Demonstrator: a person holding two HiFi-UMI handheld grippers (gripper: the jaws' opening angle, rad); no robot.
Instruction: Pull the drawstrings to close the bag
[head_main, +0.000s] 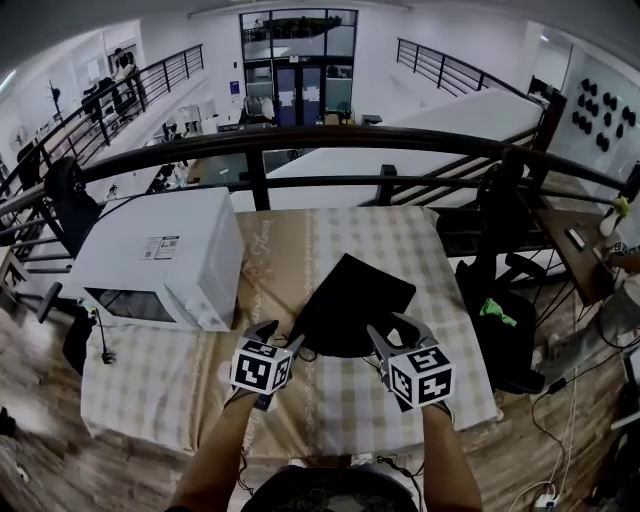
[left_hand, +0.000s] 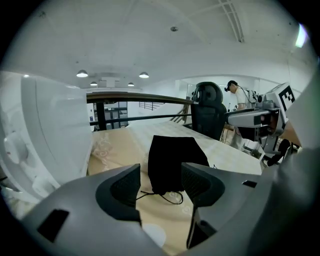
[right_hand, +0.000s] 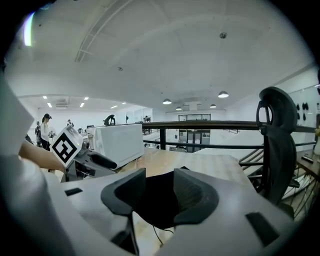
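A flat black drawstring bag lies on the checked tablecloth, its mouth toward me. My left gripper hovers at the bag's near left corner, jaws apart. In the left gripper view the bag sits beyond the left gripper, and a thin black drawstring loops on the cloth; nothing lies between the pads. My right gripper is at the near right corner. In its own view the right gripper stands open over the bag's edge, with a drawstring trailing below.
A white microwave stands on the table's left side, close to the bag. A dark railing runs behind the table. A black office chair stands to the right, and a person is farther off.
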